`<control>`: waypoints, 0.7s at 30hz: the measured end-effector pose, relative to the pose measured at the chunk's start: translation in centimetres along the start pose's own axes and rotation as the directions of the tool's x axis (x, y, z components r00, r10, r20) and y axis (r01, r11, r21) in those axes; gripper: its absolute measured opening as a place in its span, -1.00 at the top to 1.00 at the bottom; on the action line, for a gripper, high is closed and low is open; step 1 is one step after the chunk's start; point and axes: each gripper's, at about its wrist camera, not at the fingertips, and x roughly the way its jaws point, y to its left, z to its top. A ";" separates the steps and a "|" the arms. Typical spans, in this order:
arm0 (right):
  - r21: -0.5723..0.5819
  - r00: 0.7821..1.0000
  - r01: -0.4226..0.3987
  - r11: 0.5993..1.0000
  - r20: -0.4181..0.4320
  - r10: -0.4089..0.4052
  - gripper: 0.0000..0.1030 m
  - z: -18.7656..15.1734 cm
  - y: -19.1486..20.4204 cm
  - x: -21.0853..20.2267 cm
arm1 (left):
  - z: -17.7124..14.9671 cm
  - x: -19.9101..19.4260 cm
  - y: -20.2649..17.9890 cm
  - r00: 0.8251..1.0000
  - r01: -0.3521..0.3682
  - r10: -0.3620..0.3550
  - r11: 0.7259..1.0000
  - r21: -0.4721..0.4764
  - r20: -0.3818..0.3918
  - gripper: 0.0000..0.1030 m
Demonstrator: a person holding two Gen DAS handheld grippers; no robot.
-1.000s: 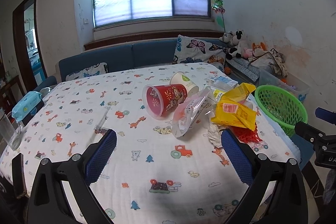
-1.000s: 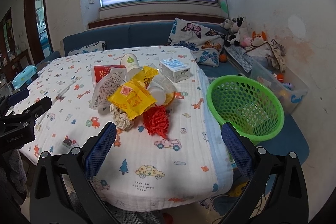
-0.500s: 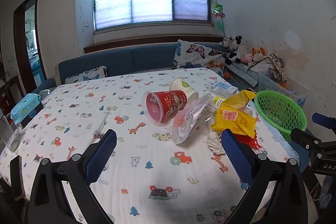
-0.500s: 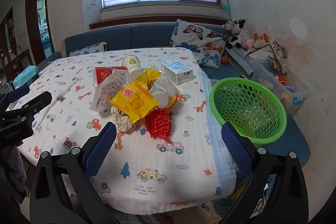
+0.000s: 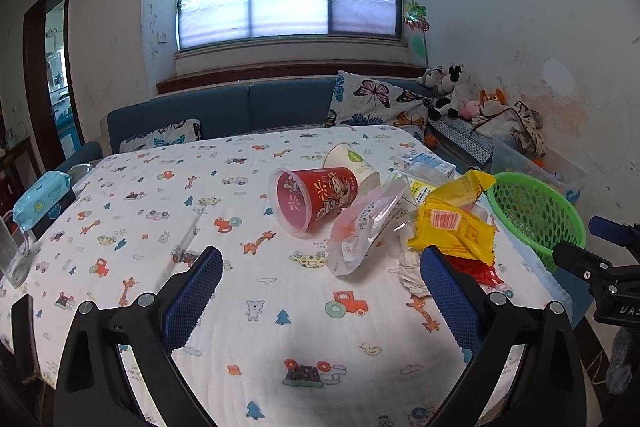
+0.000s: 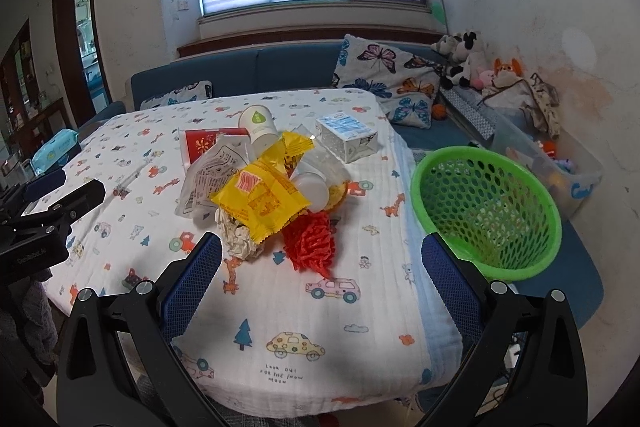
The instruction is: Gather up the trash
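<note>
A pile of trash lies on the table: a red printed cup on its side, a white paper cup, a clear plastic bag, a yellow wrapper, red shredded netting, crumpled paper and a small carton. A green mesh basket stands off the table's right edge. My left gripper is open and empty above the near table. My right gripper is open and empty, just in front of the red netting.
The table wears a white cartoon-print cloth. A wet-wipes pack and a clear glass sit at its left edge. A blue sofa with butterfly cushions runs behind, and a plastic bin with toys stands by the right wall.
Both grippers have drawn back and risen slightly; the trash pile looks a little farther off. Both stay open and nothing on the table has moved.
</note>
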 end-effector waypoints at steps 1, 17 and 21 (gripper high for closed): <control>0.006 1.000 -0.013 1.000 -0.007 0.013 -0.91 0.1 -0.1 0.3 | 0.0 0.1 0.1 1.000 0.000 0.000 1.000 0.000 -0.001 -0.85; -0.005 0.988 -0.142 0.990 -0.065 0.142 -0.55 3.4 0.2 5.6 | -0.2 3.1 1.1 0.997 0.020 -0.022 1.000 -0.017 -0.069 -0.59; 0.015 0.983 -0.164 0.986 -0.082 0.165 -0.40 4.6 0.0 7.5 | -0.2 3.8 1.1 0.996 0.025 -0.025 1.000 -0.007 -0.081 -0.53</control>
